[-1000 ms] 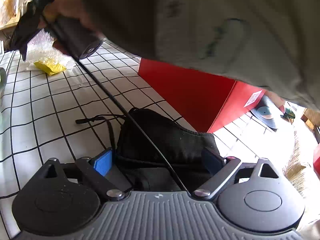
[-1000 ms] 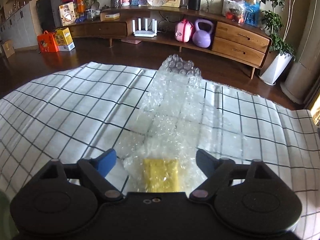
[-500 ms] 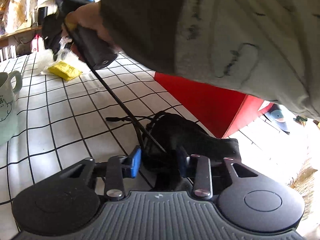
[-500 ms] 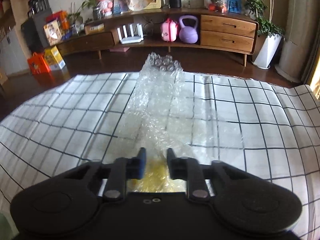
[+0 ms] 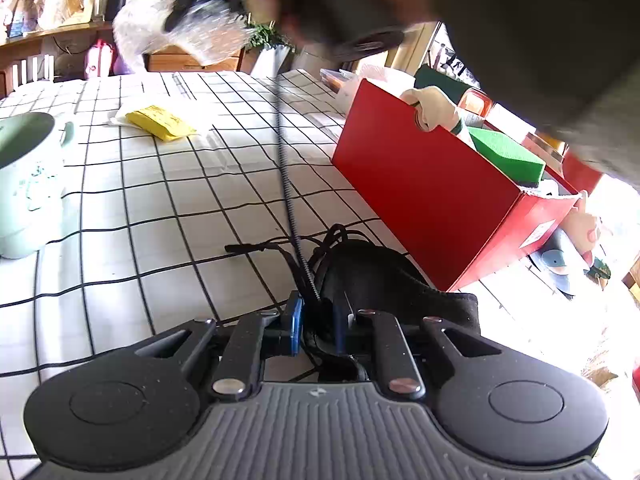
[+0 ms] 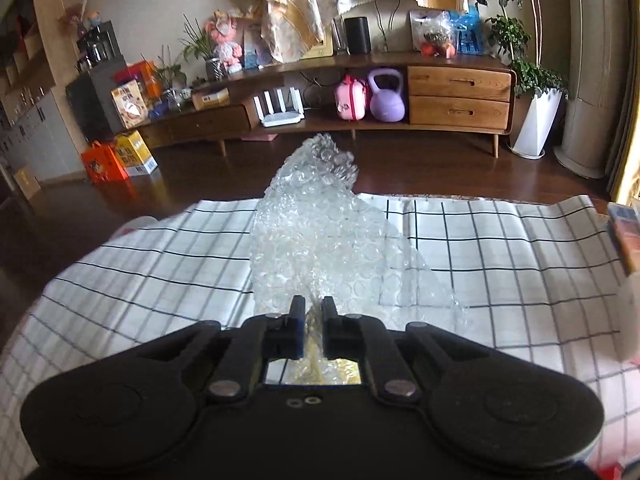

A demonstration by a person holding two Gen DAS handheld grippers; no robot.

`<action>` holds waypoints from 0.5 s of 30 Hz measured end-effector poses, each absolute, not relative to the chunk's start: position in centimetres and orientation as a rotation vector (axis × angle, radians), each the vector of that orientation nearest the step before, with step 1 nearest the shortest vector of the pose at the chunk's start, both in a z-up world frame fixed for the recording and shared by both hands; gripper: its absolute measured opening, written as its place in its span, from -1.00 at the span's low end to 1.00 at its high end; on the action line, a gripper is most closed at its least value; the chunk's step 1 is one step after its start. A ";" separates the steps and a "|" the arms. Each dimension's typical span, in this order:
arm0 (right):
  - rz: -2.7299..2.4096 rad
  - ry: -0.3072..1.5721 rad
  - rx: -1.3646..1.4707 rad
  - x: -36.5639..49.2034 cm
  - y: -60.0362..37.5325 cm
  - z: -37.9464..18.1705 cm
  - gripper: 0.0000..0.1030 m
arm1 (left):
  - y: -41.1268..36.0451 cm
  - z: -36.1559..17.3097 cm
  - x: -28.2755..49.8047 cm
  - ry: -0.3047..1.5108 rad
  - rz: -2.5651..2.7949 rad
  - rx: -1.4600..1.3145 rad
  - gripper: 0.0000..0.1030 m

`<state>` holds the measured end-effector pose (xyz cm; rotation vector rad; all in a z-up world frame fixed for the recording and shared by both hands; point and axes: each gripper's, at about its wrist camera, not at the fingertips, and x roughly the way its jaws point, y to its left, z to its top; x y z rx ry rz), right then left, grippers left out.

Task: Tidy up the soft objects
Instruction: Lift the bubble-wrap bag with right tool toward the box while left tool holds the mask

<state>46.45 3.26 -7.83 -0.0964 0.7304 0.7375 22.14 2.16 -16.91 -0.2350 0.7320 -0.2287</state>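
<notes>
Nearest the left wrist camera, the left gripper [image 5: 316, 322] has its fingers drawn narrow around the edge of a black fabric pouch [image 5: 384, 280], pinching the cloth and some of its thin black cords [image 5: 280, 246] between the blue pads. The pouch rests on the table [image 5: 160, 200], which is covered with a white cloth ruled in black squares, and sits just beside the near corner of a red box [image 5: 432, 196]. A coiled cable [image 5: 286, 168] runs from above down to the gripper. Inside the box a green sponge-like block [image 5: 506, 152] and a pale plush toy [image 5: 434, 108] show above the rim. To the left stands a pale green mug [image 5: 28, 184], well apart from the pouch. Farther back a flat yellow item [image 5: 160, 122] lies on the table. Above it, blurred, a sheet of bubble wrap [image 5: 176, 36] hangs in the air.

In the right wrist view, the right gripper [image 6: 313, 320] has its fingers nearly together, clamped on the near edge of the bubble wrap [image 6: 316, 236], which is raised off the table [image 6: 500, 264] and rises away from the camera. Beyond the table's far edge lies a dark wooden floor, then a long wooden sideboard [image 6: 460, 96] with a purple kettlebell [image 6: 386, 98] and a pink case [image 6: 352, 100] beneath it.
</notes>
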 end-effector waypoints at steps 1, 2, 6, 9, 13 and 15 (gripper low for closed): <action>0.742 0.729 -0.094 45.9 2.6 -7.2 -0.86 | 2.3 -16.8 22.0 0.736 -0.225 -0.246 -0.72; 0.748 0.723 -0.095 45.2 2.0 -6.6 -0.86 | 2.4 -16.7 21.9 0.739 -0.224 -0.260 -0.73; 0.753 0.706 -0.093 42.5 -1.1 -4.6 -0.86 | 2.8 -15.7 21.1 0.731 -0.215 -0.289 -0.76; 0.750 0.695 -0.070 40.4 -4.1 -3.3 -0.86 | 2.8 -14.8 20.3 0.723 -0.210 -0.304 -0.79; 0.725 0.663 -0.040 37.8 -8.2 -1.7 -0.86 | 2.3 -13.3 18.8 0.686 -0.223 -0.284 -0.79; 0.714 0.646 -0.021 36.7 -10.0 -1.0 -0.86 | 1.9 -13.0 18.4 0.695 -0.231 -0.271 -0.79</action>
